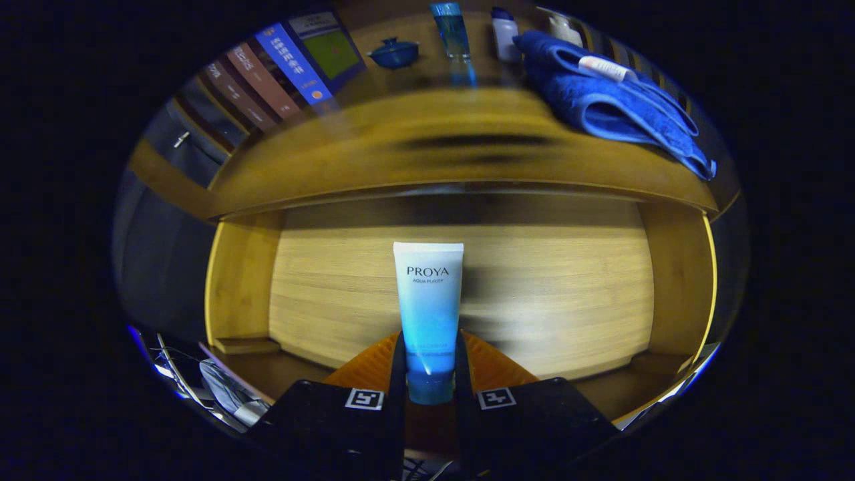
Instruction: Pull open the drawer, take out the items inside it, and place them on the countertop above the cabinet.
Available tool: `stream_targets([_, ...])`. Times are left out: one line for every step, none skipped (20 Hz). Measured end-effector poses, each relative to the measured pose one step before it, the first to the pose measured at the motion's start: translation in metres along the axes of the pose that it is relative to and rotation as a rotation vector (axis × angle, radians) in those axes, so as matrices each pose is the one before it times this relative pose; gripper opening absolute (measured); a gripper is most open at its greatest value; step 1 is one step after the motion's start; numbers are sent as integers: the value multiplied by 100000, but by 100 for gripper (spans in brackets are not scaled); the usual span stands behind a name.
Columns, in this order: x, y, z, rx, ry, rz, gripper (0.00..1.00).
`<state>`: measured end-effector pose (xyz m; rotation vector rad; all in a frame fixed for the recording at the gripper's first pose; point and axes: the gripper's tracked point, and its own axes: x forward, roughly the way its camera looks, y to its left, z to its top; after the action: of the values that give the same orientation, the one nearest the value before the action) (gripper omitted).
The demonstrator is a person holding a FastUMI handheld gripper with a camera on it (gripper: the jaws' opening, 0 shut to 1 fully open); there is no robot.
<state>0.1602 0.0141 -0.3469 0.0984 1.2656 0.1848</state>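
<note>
Gripping a tube of face cleanser [428, 314] near its capped end, the claw [431, 374] has both fingers pressed against the tube's sides, so the tube stands up between them with its flat crimped end farthest from the claw; the tube is smooth plastic, white at the crimp and shading to blue toward the cap. Behind it lies the open drawer [574, 294], a shallow box of pale wood with visible grain and raised side walls; the tube is held over the drawer's floor. Beyond the drawer runs the wooden desk [427, 143], rounded at its front edge and blurred. On it, a folded blue terry towel [601, 100] drapes at one end, with a small white bottle [504, 33] and a tall blue bottle [454, 33] beside it; a lidded blue pot [394, 53] sits farther along, next to a row of books [267, 73] leaning on their spines.
</note>
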Motion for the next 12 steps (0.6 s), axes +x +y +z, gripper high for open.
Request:
stream_targets([-1397, 583, 256, -289, -1879, 1730, 36])
stream_targets([-1348, 632, 385, 135, -1960, 2396, 36])
stream_targets([-1346, 750, 581, 622, -1933, 2173, 36])
stream_targets([-1314, 704, 750, 474, -1977, 1846, 36])
stream_targets([-1041, 583, 830, -281, -1801, 828, 36])
stream_targets([-797, 308, 1140, -1022, -1535, 230, 36])
stream_targets([-351, 235, 1129, -726, -1195, -385, 36])
stream_targets([-30, -34, 1181, 7, -524, -1484, 36])
stream_targets([256, -76, 1349, 231, -528, -1079, 36])
stream_targets([332, -109, 1419, -253, -111, -1372, 36])
stream_targets([494, -132, 1159, -818, -130, -1336, 36])
stream_targets([667, -363, 1144, -305, 132, -2111, 36])
